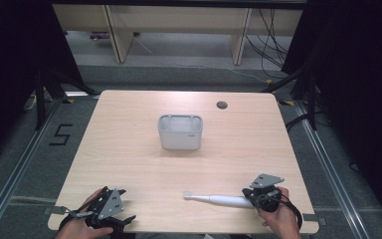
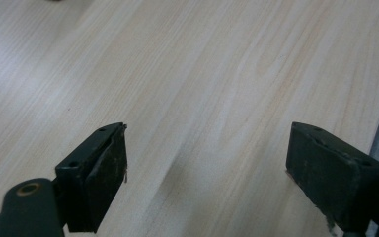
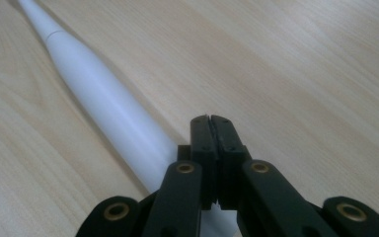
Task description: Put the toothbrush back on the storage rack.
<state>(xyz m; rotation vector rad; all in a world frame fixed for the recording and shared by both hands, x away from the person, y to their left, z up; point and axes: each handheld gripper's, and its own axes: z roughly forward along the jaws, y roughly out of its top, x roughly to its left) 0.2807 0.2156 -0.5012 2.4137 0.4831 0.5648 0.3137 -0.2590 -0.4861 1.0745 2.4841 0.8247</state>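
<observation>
One toothbrush (image 3: 103, 106) beside, below closed jaws.

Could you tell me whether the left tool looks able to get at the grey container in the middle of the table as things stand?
Probably yes. The left tool sits open at the near left edge, holding nothing, and only bare table lies between it and the grey container. The white toothbrush lies off to the right, out of that path.

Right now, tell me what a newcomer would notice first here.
First, the white electric toothbrush lying flat near the table's front edge, its thick end beside the right gripper, whose jaws are pressed together. Next, the grey holder cup standing at the table's centre. The left gripper waits open at the front left corner.
</observation>
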